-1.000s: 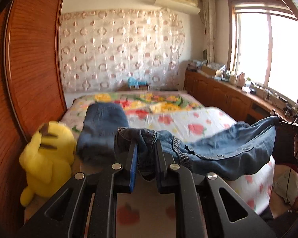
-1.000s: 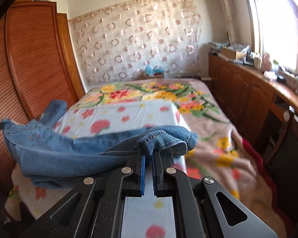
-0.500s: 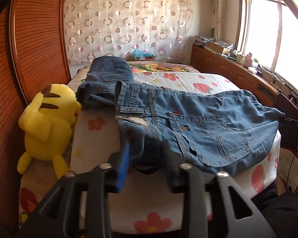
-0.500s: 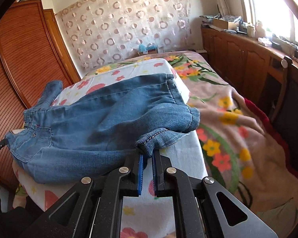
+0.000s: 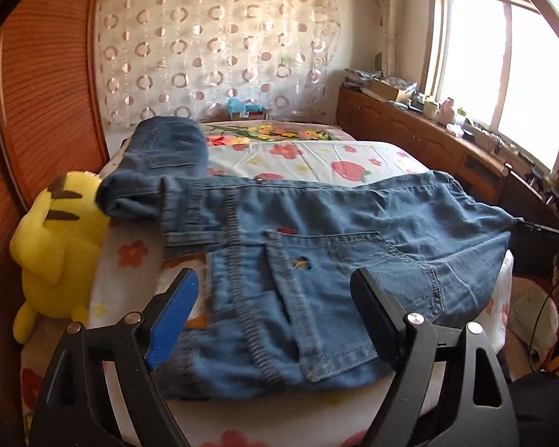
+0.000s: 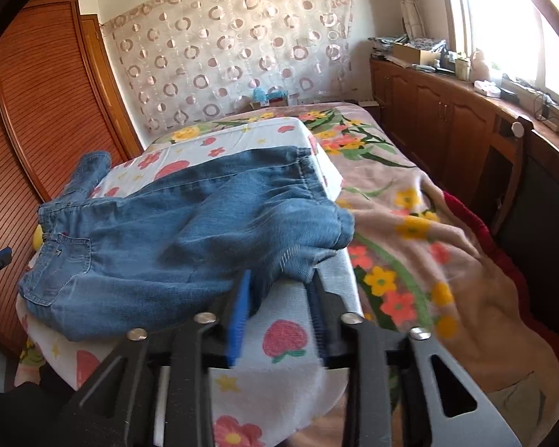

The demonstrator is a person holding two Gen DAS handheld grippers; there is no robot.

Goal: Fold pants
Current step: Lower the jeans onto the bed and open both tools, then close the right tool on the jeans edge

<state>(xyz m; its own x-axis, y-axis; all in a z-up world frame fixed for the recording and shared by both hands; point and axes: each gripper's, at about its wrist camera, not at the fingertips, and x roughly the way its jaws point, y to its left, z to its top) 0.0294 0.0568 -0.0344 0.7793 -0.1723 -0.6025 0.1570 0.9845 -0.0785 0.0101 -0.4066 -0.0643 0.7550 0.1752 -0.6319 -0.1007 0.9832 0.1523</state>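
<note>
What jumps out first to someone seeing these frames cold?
The blue jeans spread flat across the strawberry-print pad on the bed, with both grippers just opened off them: left gripper wide over the waistband, right gripper at the leg cuff. Next, the yellow plush toy against the wooden wardrobe, left of the jeans.

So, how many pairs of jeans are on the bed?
2. The spread jeans lie across the white floral pad; the folded jeans sit behind them, beside the yellow plush toy. More may be hidden.

No text can be read; the small red tag [image 5: 287, 230] on the jeans [image 5: 316, 260] is too blurred.
</note>
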